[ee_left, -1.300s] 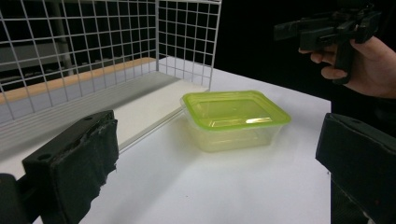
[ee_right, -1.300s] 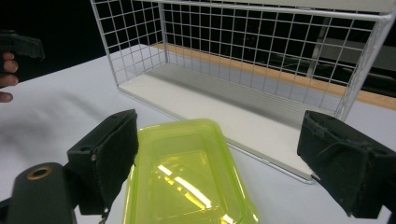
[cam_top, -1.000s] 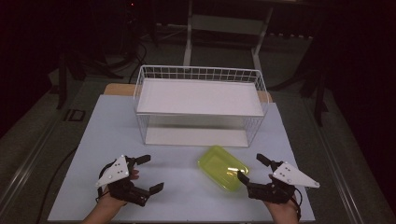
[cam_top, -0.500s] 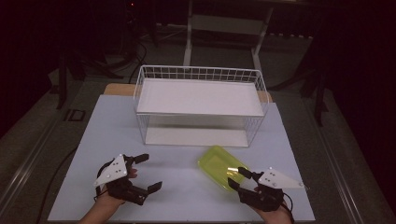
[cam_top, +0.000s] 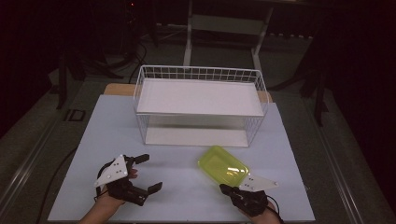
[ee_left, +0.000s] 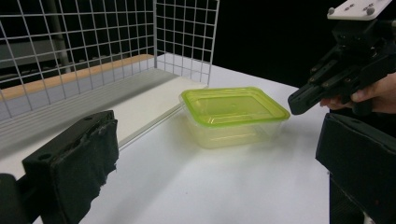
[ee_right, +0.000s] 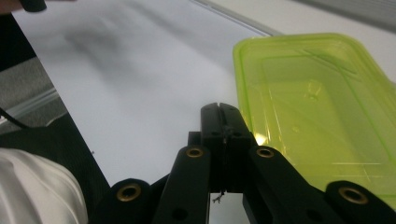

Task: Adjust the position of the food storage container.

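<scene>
Grippers: our right gripper had just closed, jaws together on nothing, at six o'clock of the box; left gripper apart.

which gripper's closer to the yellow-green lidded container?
Right. The right gripper, jaws shut on nothing, sits right at the container's near corner, by its lid edge. The left gripper, jaws open, rests well off to the container's left across bare table.
</scene>
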`<state>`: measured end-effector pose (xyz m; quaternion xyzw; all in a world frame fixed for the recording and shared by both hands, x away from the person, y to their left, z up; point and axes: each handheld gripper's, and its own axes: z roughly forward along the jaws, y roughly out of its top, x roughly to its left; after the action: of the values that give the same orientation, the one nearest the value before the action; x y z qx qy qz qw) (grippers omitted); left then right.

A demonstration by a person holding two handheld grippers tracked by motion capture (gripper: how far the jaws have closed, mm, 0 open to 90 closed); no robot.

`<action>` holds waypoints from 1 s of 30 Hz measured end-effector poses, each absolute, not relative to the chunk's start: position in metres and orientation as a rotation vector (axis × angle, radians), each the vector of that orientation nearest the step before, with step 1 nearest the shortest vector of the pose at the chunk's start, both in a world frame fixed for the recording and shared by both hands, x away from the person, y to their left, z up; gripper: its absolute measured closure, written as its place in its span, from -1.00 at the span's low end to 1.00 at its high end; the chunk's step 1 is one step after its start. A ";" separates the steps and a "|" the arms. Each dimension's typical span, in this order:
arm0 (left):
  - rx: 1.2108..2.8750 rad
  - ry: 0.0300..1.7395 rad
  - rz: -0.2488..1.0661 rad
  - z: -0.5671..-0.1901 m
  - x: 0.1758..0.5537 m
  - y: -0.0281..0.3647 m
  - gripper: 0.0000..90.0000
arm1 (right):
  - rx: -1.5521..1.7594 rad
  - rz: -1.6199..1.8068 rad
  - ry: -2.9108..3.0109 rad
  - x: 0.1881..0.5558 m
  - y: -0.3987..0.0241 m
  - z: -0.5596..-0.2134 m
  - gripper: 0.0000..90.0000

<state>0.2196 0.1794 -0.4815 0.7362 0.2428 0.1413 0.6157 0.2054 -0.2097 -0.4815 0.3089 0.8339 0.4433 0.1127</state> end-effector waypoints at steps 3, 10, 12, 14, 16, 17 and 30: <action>1.699 0.559 0.325 -0.482 0.220 0.179 -1.00 | 0.898 1.260 2.478 0.207 -0.208 -0.485 1.00; 1.700 0.561 0.321 -0.483 0.220 0.179 -1.00 | 0.926 1.131 2.540 0.213 -0.206 -0.495 1.00; 1.700 0.563 0.320 -0.483 0.220 0.179 -1.00 | 0.954 1.104 2.541 0.215 -0.208 -0.497 1.00; 1.700 0.565 0.315 -0.484 0.221 0.179 -1.00 | 0.972 1.078 2.530 0.216 -0.209 -0.497 1.00; 1.702 0.564 0.312 -0.484 0.221 0.179 -1.00 | 0.992 1.067 2.509 0.217 -0.212 -0.497 1.00; 1.702 0.564 0.312 -0.484 0.221 0.179 -1.00 | 1.009 1.072 2.495 0.218 -0.214 -0.496 1.00; 1.710 0.560 0.301 -0.486 0.221 0.175 -1.00 | 1.072 1.060 2.441 0.239 -0.241 -0.493 1.00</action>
<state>0.2209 0.1751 -0.4857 0.7412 0.2427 0.1304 0.6122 0.2394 -0.2413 -0.4935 0.3701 0.8430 0.3659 0.1359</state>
